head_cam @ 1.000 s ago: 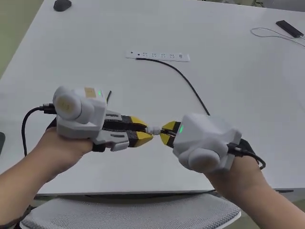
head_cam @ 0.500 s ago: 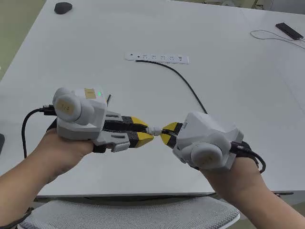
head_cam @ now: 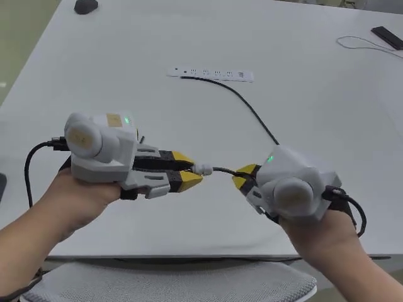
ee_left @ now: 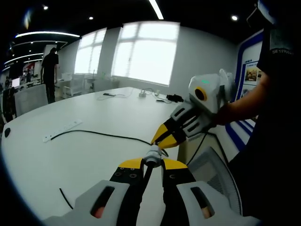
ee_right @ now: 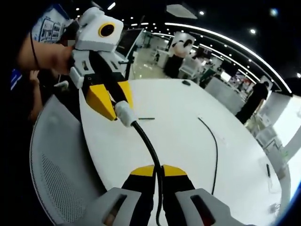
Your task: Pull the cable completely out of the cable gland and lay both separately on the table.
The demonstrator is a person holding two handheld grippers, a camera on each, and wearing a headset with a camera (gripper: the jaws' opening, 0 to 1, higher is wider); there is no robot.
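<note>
Head view: power strip (head_cam: pixel 211 75) beyond cable (head_cam: pixel 225 170).

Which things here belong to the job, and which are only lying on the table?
Job in hand:
cable gland, gripped by the left gripper
cable, gripped by the right gripper

Lying about:
power strip
mouse

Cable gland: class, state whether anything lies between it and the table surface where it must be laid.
Nothing visible does. The table beneath the cable gland is bare; the power strip and its cord lie farther back.
</note>
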